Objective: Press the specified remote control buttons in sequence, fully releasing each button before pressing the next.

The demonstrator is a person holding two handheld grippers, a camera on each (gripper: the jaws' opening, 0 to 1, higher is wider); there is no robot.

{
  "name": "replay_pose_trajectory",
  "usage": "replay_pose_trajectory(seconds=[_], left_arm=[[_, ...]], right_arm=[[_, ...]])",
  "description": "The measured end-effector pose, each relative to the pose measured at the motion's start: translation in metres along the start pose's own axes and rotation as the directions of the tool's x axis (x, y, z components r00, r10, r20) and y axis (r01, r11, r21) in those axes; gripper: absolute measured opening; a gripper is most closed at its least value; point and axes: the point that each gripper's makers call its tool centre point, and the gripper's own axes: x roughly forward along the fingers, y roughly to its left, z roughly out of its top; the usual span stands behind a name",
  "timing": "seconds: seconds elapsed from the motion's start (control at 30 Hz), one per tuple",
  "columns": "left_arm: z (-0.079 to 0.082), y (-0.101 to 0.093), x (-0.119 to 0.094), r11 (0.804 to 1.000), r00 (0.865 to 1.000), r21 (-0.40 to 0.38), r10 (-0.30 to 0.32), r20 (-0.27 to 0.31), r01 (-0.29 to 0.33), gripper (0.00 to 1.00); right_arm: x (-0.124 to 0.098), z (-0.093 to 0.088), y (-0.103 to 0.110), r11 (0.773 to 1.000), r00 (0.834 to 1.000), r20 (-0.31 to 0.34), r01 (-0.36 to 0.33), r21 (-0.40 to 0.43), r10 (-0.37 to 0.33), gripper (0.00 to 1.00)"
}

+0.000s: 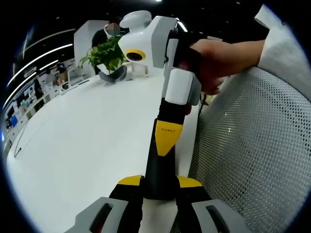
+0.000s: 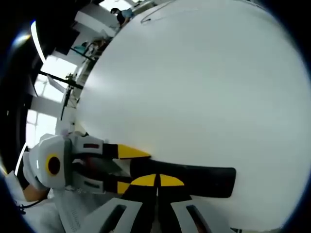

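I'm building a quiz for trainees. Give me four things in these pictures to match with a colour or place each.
1 remote
2 plant
3 chair back
4 table

A green, at the table's far end
B pale mesh
C black, clamped in the left gripper
D smooth white top

Pairs: 1-C, 2-A, 3-B, 4-D

left gripper view: close, low along table — right gripper view: close, rolled, perhaps downward — shared: tabletop
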Motion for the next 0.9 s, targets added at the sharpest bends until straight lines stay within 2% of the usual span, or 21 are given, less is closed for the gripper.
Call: replay_pose_trajectory(seconds=[0.43, 0.9], left_arm=[[0.0000, 0.0000, 0.0000, 1.000, 1.000, 0.002, 0.001, -0.002, -0.001, 0.25], [-0.0004, -0.0002, -0.0001, 1.000, 1.000, 0.001, -0.003, -0.007, 0.003, 0.24]], right_arm=[[0.0006, 0.0010, -0.0009, 1.000, 1.000, 0.010, 0.006, 0.006, -0.006, 0.00], [0.0022, 0.0027, -0.0016, 0.999, 0.999, 0.015, 0.043, -0.018, -0.043, 0.00]])
